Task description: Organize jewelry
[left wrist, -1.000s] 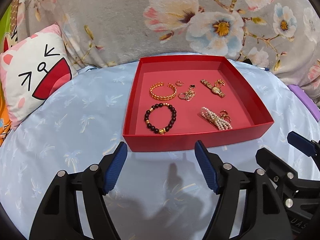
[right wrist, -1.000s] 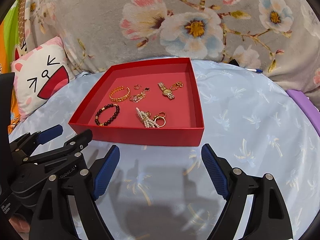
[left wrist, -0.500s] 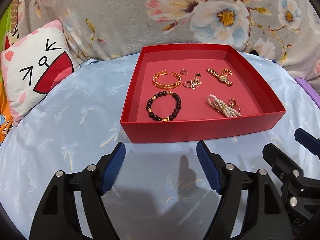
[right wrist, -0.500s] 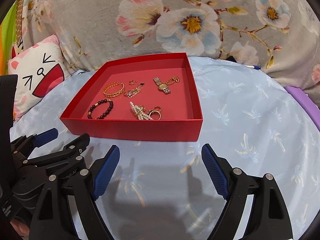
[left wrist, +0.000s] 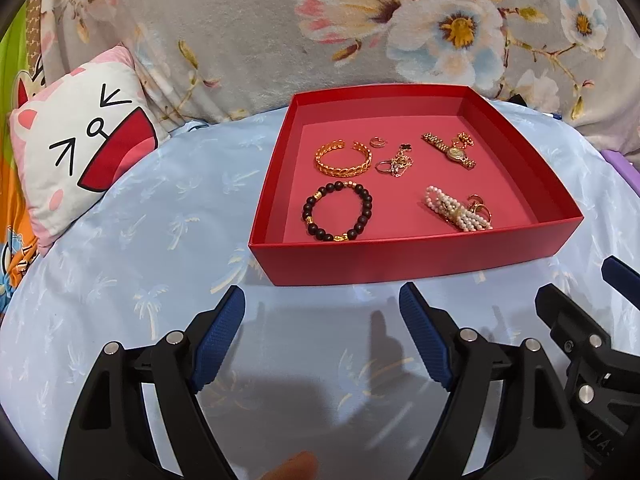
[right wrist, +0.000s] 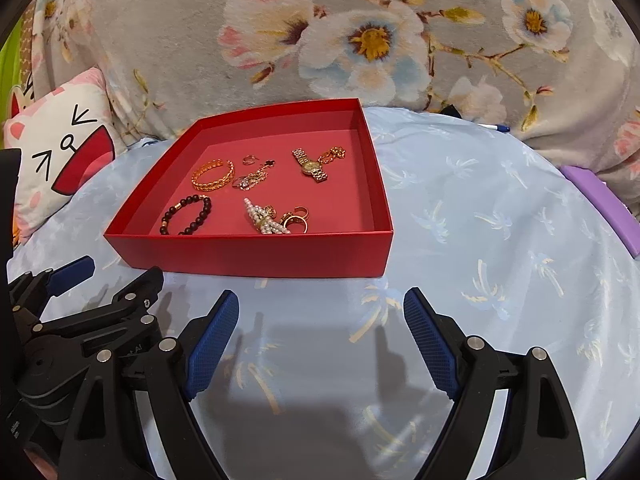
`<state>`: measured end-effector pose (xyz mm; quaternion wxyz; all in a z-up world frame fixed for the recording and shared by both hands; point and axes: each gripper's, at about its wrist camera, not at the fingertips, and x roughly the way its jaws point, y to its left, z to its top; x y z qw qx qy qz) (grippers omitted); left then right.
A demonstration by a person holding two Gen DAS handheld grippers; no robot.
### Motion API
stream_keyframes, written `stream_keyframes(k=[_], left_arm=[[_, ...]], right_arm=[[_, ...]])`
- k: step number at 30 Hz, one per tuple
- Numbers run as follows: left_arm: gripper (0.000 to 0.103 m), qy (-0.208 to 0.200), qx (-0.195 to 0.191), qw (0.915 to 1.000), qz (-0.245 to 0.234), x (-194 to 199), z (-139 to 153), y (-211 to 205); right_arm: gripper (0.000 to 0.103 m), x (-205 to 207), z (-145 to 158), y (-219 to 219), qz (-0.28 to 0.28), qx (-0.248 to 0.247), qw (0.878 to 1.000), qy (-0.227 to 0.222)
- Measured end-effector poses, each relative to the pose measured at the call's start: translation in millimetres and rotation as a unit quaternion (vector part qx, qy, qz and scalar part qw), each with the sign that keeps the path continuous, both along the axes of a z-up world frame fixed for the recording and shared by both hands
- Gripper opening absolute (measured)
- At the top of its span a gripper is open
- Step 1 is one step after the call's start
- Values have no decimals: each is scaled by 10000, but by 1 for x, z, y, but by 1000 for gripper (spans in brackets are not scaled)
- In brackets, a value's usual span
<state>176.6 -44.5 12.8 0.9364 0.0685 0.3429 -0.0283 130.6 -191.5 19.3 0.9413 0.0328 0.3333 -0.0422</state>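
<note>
A red tray [left wrist: 400, 264] [right wrist: 256, 256] sits on the light blue bedspread. It holds a gold cuff bracelet [left wrist: 343, 159] [right wrist: 213, 176], a dark bead bracelet [left wrist: 338, 216] [right wrist: 186, 215], a gold watch [left wrist: 450, 150] [right wrist: 311, 166], a pearl bracelet with gold rings [left wrist: 458, 213] [right wrist: 267, 222], and a small pile of rings and chain [left wrist: 394, 162] [right wrist: 252, 178]. My left gripper [left wrist: 322, 324] and my right gripper [right wrist: 320, 326] are both open and empty, just in front of the tray's near wall.
A cat-face pillow [left wrist: 80, 160] lies at the left. A grey floral blanket [left wrist: 360, 20] rises behind the tray. A purple object [right wrist: 600, 196] lies at the right edge. A pen [right wrist: 494, 127] lies at the back right.
Both grippers have moved slightly forward and to the left, so the tray sits further right and nearer in both views. The jewelry has not moved.
</note>
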Motion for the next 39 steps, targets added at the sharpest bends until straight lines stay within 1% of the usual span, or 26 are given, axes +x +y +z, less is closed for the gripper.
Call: stream_keyframes(k=[16,34,39], left_arm=[[77,-218,64,9997,77,-6,5,0],[77,-268,61,9996,82,-8,6,2],[76,-274,-18,9996,36,-8,7,3]], right_arm=[[83,-2,1,0,-66,-73,9999,-47],[83,-4,3,1,-87,-125,9998,-104],[83,-4,4,-1,-70,-120,9998,-147]])
